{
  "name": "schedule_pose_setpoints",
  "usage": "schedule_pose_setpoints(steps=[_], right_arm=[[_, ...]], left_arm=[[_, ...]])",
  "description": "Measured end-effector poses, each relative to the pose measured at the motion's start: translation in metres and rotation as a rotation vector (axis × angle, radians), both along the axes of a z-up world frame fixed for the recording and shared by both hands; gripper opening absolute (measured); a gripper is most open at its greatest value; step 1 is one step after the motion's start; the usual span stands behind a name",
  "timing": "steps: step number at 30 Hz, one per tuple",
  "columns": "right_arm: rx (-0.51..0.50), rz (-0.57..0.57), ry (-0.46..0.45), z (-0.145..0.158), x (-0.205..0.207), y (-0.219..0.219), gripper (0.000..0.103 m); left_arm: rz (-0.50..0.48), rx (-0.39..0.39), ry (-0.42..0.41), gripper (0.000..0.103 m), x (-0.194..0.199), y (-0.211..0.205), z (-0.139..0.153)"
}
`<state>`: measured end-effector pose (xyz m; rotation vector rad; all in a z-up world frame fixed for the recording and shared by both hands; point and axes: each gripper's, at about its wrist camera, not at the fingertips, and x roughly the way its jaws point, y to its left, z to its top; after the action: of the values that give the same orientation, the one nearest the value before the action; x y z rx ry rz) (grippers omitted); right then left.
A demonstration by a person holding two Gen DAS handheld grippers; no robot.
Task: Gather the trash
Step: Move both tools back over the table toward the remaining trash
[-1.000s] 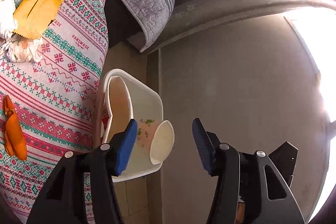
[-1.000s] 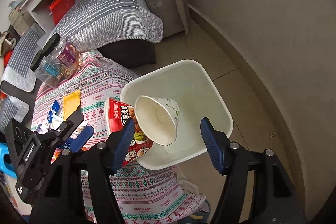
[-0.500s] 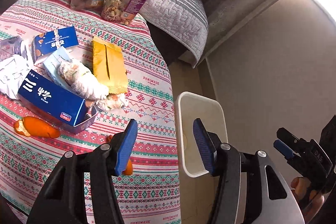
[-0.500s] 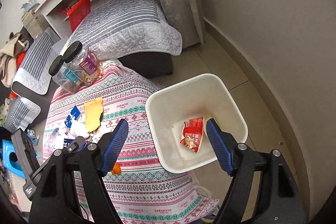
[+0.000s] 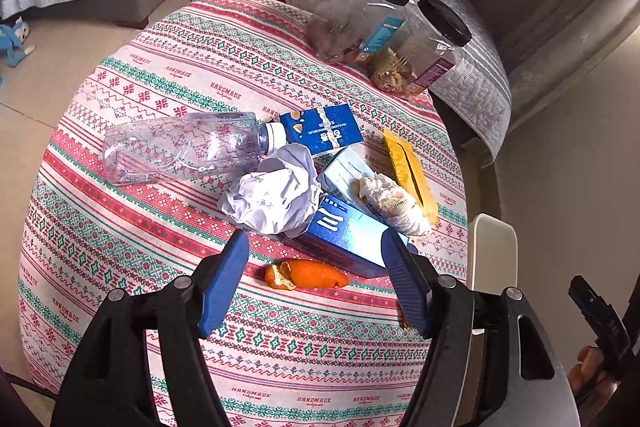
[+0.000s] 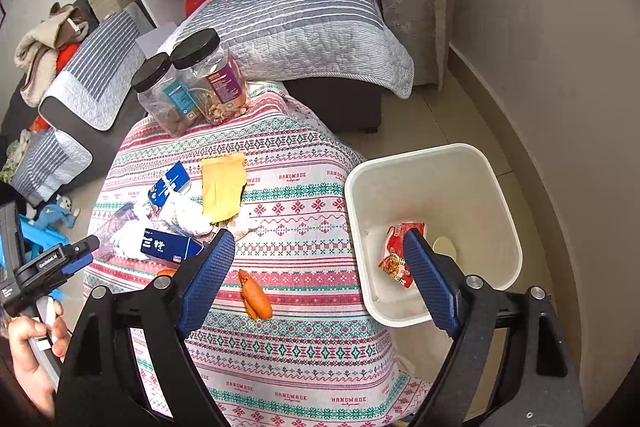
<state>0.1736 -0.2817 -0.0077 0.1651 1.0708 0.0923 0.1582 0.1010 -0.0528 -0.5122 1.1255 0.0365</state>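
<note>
On the patterned tablecloth [image 5: 192, 79] lie a clear plastic bottle [image 5: 180, 147], a crumpled white paper [image 5: 276, 195], blue boxes [image 5: 348, 231], a tissue wad [image 5: 392, 203], a yellow packet [image 5: 408, 171] and an orange peel [image 5: 308, 275]. My left gripper [image 5: 316, 247] hovers over the peel and the nearest blue box. Its jaws are opening with nothing between them. My right gripper [image 6: 320, 243] hangs between the table edge and the white bin [image 6: 432, 155], jaws opening and empty. A red wrapper [image 6: 396, 259] and a paper cup [image 6: 444, 247] lie in the bin. A second peel [image 6: 256, 295] sits near the table's front.
Two black-lidded snack jars [image 5: 384, 27] stand at the table's far edge. A grey quilted sofa [image 6: 304, 15] is behind the table, with shelves beyond it. The bin stands on the floor by the wall, right of the table. A hand [image 6: 32, 355] holds the left gripper's handle.
A paper cup and a red wrapper that hung over the bin now lie inside it. The left gripper swung from the bin to over the table. Both jaws have widened.
</note>
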Motion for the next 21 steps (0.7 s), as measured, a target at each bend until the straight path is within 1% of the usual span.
schedule_pose_setpoints(steps=[3,8,10,13,16,21], right_arm=[[-0.034,0.070,0.026,-0.010,0.001,0.026,0.083],[-0.095,0.161,0.073,-0.031,0.000,0.067,0.084],[-0.104,0.206,0.114,-0.045,-0.003,0.084,0.084],[-0.131,0.273,0.159,-0.064,-0.008,0.106,0.084],[-0.174,0.299,0.185,-0.080,-0.011,0.118,0.084],[-0.208,0.317,0.250,-0.109,-0.011,0.125,0.084]], left_arm=[[0.018,-0.020,0.029,0.067,0.001,0.013,-0.015],[0.017,0.054,0.044,0.067,0.009,0.022,-0.032],[0.003,0.067,0.045,0.067,0.014,0.022,-0.037],[-0.013,0.108,0.046,0.067,0.021,0.023,-0.044],[-0.011,0.098,0.040,0.067,0.027,0.028,-0.051],[-0.041,0.093,0.034,0.067,0.034,0.024,-0.058]])
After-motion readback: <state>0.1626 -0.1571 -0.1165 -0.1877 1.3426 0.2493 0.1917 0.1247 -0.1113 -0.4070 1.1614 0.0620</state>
